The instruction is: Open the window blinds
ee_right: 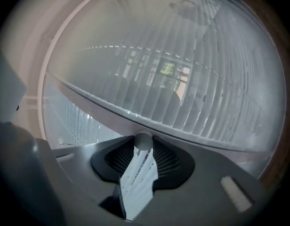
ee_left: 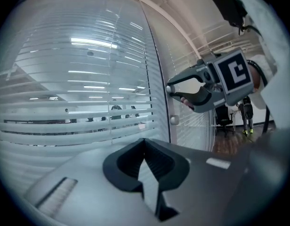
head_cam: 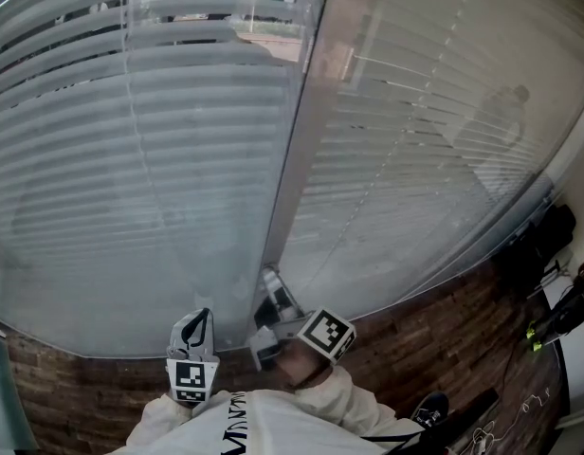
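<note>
The step in hand looks like turning the tilt control: the right gripper [ee_left: 171, 89] reaches level to the pale vertical frame post [head_cam: 297, 140] between the two glass panes, and its jaws are closed partway around a small round grey knob [ee_right: 143, 141] on that post, the tips pressing it from both sides. Its wrist sits rolled, so the post runs slantwise across the right gripper view. The white horizontal slat blinds [head_cam: 178, 159] hang behind the glass on both sides of the post; through the left pane's slats, lights and figures beyond already show in narrow strips, so they seem partly tilted. The next move probably calls for more twisting of the knob without the tips slipping off it. The left gripper [ee_left: 145, 141] hangs just beside the glass, pointing slightly downward, its jaws together and holding nothing.
</note>
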{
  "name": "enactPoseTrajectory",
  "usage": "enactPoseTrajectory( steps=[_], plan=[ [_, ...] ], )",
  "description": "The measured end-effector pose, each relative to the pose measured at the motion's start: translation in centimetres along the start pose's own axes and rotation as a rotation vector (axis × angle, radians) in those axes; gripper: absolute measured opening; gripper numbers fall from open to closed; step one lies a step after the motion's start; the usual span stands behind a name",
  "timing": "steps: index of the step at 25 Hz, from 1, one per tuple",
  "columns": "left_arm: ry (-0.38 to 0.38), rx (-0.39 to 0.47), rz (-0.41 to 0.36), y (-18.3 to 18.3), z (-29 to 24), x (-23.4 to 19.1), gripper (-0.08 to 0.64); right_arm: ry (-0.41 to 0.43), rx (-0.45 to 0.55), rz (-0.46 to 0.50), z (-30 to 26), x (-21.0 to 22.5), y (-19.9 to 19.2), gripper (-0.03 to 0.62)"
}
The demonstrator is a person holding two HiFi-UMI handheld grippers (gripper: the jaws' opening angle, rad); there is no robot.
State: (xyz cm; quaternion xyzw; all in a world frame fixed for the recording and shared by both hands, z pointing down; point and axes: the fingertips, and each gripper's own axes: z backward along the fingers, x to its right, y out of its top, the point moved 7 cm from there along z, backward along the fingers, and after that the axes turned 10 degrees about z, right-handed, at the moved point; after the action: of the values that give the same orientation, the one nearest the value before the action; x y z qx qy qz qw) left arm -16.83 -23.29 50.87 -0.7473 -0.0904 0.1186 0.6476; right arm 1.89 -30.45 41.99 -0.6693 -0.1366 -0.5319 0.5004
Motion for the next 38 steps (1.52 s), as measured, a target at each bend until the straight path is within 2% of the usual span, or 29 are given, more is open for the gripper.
enactPoseTrajectory(
  steps=[4, 7, 9, 11, 17, 22, 24, 28, 33, 38],
  plan=[
    [-0.003, -0.001, -0.001, 0.0, 0.1, 0.0, 0.0, 0.011, 0.006, -0.017, 0.0, 0.1, 0.0, 0.127],
    [-0.001, -0.003, -0.002, -0.1, 0.2, 0.0, 0.0, 0.018, -0.002, 0.006, 0.0, 0.1, 0.1, 0.127],
    [-0.001, -0.004, -0.001, -0.1, 0.2, 0.0, 0.0, 0.032, -0.011, 0.061, 0.0, -0.2, 0.1, 0.127],
    [-0.001, -0.004, 0.0, -0.1, 0.2, 0.0, 0.0, 0.029, -0.032, 0.206, 0.2, -0.5, 0.4, 0.127],
    [-0.005, -0.007, -0.002, -0.1, 0.2, 0.1, 0.0, -0.005, -0.098, 0.789, 0.8, -2.0, 0.9, 0.135],
    [-0.01, -0.009, -0.005, -0.1, 0.1, 0.2, 0.0, -0.071, -0.157, 1.345, 0.7, -3.8, 0.0, 0.15],
    [-0.013, -0.007, -0.005, -0.1, 0.0, 0.3, 0.0, -0.083, -0.185, 1.482, 0.6, -4.1, -0.4, 0.15],
    [-0.016, -0.007, -0.007, -0.1, 0.0, 0.4, 0.0, -0.115, -0.231, 1.68, 0.4, -4.3, -0.9, 0.15],
    [-0.015, -0.008, -0.005, -0.1, 0.1, 0.6, 0.0, -0.161, -0.307, 2.02, 0.0, -4.1, -2.3, 0.155],
    [-0.015, -0.012, -0.002, -0.2, 0.1, 0.8, 0.0, -0.229, -0.321, 2.314, -0.3, -3.7, -3.2, 0.153]
  ],
)
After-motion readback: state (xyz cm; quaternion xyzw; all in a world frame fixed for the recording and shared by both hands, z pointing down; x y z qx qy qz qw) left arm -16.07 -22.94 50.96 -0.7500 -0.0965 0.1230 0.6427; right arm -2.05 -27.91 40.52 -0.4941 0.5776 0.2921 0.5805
